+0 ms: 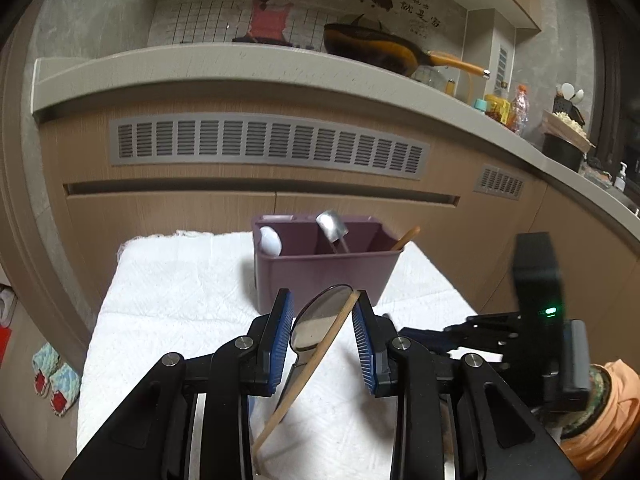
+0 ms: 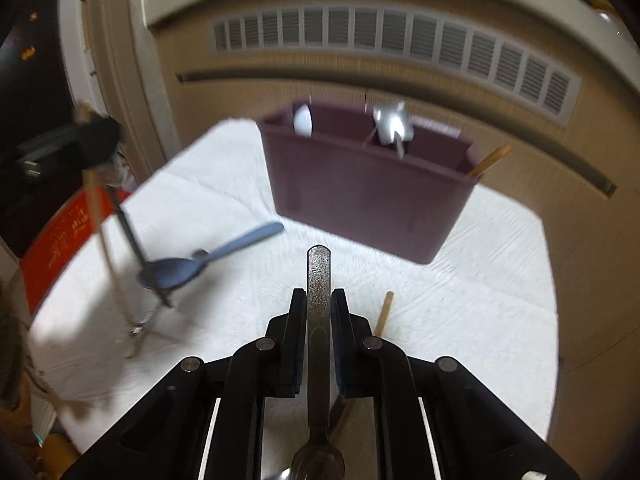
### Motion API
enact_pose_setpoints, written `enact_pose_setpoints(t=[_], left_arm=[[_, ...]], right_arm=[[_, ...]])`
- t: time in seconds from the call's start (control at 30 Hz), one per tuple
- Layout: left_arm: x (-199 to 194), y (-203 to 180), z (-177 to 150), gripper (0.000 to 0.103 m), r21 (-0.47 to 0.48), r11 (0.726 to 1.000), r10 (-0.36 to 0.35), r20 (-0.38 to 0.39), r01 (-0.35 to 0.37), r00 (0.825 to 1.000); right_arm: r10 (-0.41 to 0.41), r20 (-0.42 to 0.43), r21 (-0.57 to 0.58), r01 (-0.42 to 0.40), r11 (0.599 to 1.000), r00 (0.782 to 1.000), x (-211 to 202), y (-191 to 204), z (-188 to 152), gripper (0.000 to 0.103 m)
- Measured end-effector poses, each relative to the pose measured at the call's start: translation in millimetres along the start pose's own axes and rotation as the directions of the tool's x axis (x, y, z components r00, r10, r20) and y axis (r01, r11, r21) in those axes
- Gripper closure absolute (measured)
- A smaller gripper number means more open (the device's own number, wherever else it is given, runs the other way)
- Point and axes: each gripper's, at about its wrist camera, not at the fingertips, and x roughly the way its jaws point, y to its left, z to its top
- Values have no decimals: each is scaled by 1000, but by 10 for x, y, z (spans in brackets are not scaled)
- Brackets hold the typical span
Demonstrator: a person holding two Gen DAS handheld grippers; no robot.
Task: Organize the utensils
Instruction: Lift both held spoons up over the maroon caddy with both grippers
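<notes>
Right wrist view: right gripper (image 2: 319, 304) clamps a metal spoon (image 2: 319, 280); bowl cut off below.
Left gripper (image 1: 322, 320): grips spoon (image 1: 316, 326) and chopstick (image 1: 320, 352).
Wall writing (image 1: 416, 8): unreadable.

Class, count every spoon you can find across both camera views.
5: white spoon and metal spoon in the purple caddy; one in the left gripper; one in the right gripper; blue spoon on the cloth. Others may be hidden.

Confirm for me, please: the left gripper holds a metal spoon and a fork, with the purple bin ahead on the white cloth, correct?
Not quite. The left gripper holds a metal spoon and a wooden chopstick, not a fork, as the left wrist view shows. The purple bin does stand ahead on the white cloth.
</notes>
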Motion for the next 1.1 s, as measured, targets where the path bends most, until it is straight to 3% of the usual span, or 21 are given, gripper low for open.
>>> enact_pose_setpoints(t=[0.23, 0.5, 0.83, 1.03, 1.1], left_arm=[[-273, -343, 165, 73, 58, 998, -2, 42, 0, 999], [-478, -521, 512, 73, 60, 998, -38, 100, 32, 994], [-503, -561, 1339, 73, 80, 994, -89, 285, 69, 955], [-209, -376, 1650, 73, 83, 993, -108, 329, 86, 938], [-23, -274, 1702, 73, 69, 993, -109, 323, 92, 940]], right_arm=[[11, 130, 13, -13, 1000, 991, -548, -41, 70, 92], [8, 280, 14, -12, 1000, 960, -1186, -152, 331, 92], [-77, 512, 11, 83, 996, 855, -1858, -274, 1152, 92], [-120, 591, 42, 118, 992, 798, -1792, -489, 1506, 92], [-120, 589, 48, 114, 992, 799, -1659, -577, 1608, 92]])
